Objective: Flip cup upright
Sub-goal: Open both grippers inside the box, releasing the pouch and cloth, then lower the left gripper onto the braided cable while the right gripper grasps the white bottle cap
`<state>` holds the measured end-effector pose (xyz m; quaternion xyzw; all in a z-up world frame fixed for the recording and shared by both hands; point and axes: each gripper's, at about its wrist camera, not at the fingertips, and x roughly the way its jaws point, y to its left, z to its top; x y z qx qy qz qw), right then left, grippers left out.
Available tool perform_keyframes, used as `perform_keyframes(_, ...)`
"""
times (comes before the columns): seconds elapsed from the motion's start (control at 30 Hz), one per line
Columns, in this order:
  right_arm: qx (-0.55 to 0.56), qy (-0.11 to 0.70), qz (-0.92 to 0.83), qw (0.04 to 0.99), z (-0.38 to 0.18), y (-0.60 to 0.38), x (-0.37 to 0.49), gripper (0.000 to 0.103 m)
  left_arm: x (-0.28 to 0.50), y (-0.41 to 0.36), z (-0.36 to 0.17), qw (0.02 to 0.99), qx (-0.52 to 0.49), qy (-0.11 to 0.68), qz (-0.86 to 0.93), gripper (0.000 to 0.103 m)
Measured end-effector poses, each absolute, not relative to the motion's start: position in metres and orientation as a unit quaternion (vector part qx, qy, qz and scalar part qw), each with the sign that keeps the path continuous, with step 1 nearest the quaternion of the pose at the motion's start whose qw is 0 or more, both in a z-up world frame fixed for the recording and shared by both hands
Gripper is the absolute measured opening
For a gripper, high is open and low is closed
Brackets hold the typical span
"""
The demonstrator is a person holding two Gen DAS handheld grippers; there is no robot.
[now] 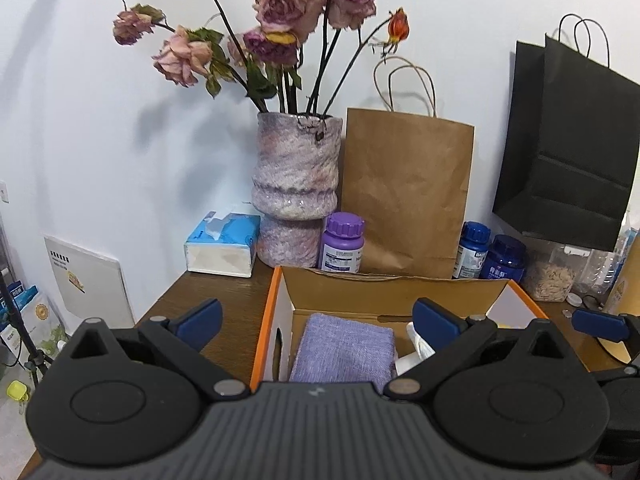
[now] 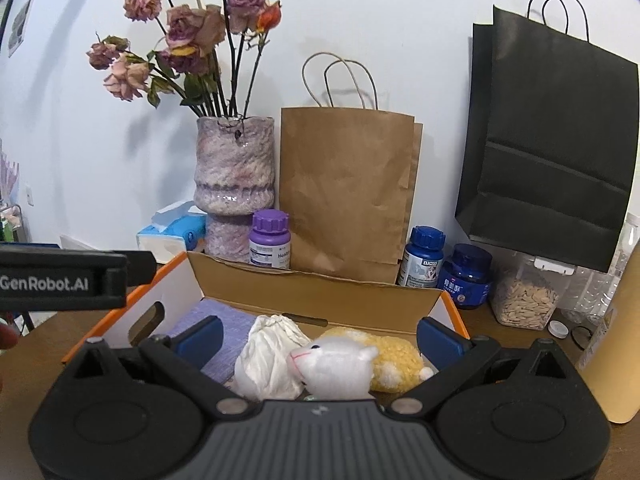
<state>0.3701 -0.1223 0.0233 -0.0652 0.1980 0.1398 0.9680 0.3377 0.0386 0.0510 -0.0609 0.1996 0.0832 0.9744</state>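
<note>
Wooden table (image 1: 224,320) against white wall (image 1: 100,120), cardboard box (image 2: 320,296) on it; both grippers' jaws spread, empty

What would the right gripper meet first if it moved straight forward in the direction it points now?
Most likely the white plush toy lying in the cardboard box. It sits between the open fingers of the right gripper, directly ahead, with a crumpled white cloth beside it. Depth is hard to judge.
</note>
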Motion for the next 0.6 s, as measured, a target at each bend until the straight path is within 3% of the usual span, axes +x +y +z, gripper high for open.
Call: perform_keyframes(0.6, -0.034, 0.173, 0.158, 0.972, 0.034, -0.156, 0.295, 0.103, 0.263, 0.028, 0.062, 0.977, -0.061, 0.19, 0.073, 0.103)
